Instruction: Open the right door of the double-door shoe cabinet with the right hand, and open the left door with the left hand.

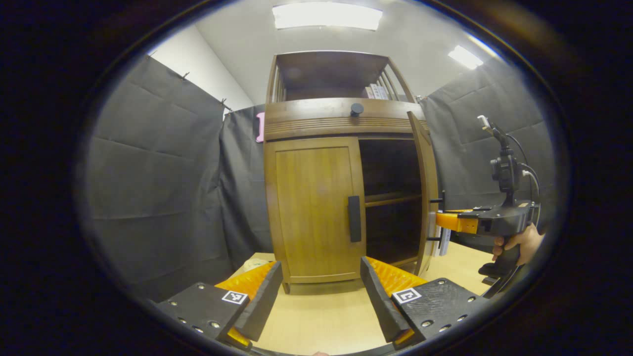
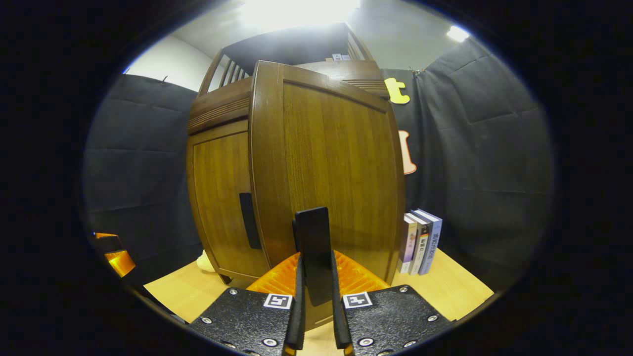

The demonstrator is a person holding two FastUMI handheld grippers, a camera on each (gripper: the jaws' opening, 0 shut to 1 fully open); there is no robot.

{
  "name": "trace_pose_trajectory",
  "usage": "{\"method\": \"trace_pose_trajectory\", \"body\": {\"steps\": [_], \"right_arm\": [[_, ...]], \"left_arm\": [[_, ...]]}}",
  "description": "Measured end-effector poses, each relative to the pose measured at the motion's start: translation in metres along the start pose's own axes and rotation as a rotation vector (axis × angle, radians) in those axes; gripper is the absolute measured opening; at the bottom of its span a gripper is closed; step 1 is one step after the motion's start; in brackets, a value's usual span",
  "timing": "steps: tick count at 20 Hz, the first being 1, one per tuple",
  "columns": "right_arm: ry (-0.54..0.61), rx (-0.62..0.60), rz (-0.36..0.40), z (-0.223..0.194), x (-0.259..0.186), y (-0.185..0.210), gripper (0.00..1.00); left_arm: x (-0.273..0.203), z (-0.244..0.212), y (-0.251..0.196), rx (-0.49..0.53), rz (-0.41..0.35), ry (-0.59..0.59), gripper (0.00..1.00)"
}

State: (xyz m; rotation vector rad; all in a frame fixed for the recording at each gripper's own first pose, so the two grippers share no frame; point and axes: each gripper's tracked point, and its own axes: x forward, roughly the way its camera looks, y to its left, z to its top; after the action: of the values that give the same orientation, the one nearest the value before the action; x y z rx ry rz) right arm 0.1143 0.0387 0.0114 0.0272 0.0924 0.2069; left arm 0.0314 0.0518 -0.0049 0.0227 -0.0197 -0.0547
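With right claw [image 2: 316, 289] clamped on the right door's handle [image 2: 313, 252], swing that door [image 1: 426, 193] fully wide (already well ajar), then bring the gaping, empty left claw [image 1: 319, 291] onto the shut left door's handle [image 1: 354, 218].

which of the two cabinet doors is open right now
The right door: it is swung out, showing dark shelves inside, and the right tongs are clamped on its handle. The left door sits flush and closed.
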Motion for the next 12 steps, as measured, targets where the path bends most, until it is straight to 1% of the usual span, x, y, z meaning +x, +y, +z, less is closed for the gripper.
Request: {"method": "trace_pose_trajectory", "body": {"steps": [2,4,5,6,7,8,9,12], "right_arm": [[-0.001,-0.004,-0.017,0.0,-0.011,-0.01,0.23],[-0.005,-0.008,-0.034,0.0,-0.02,-0.021,0.18],[-0.005,-0.01,-0.044,0.001,-0.024,-0.026,0.19],[-0.005,-0.009,-0.054,0.001,-0.027,-0.03,0.18],[-0.003,-0.01,-0.062,0.001,-0.031,-0.033,0.16],[-0.003,-0.01,-0.072,0.001,-0.033,-0.039,0.16],[-0.001,-0.013,-0.082,0.002,-0.036,-0.043,0.14],[0.009,-0.025,-0.126,0.0,-0.044,-0.061,0.14]], "left_arm": [[-0.002,0.002,-0.002,-0.002,-0.024,-0.007,0.9],[-0.004,0.004,-0.005,-0.005,-0.048,-0.009,0.9],[-0.005,0.004,-0.005,-0.006,-0.059,-0.009,0.95],[-0.004,0.006,-0.007,-0.004,-0.07,-0.009,0.95],[-0.003,0.008,-0.009,-0.004,-0.078,-0.01,0.9],[0.003,0.008,-0.012,-0.003,-0.088,-0.01,0.9],[0.008,0.013,-0.018,-0.003,-0.096,-0.01,0.9],[0.023,0.018,-0.036,-0.005,-0.115,-0.014,0.9]]}}
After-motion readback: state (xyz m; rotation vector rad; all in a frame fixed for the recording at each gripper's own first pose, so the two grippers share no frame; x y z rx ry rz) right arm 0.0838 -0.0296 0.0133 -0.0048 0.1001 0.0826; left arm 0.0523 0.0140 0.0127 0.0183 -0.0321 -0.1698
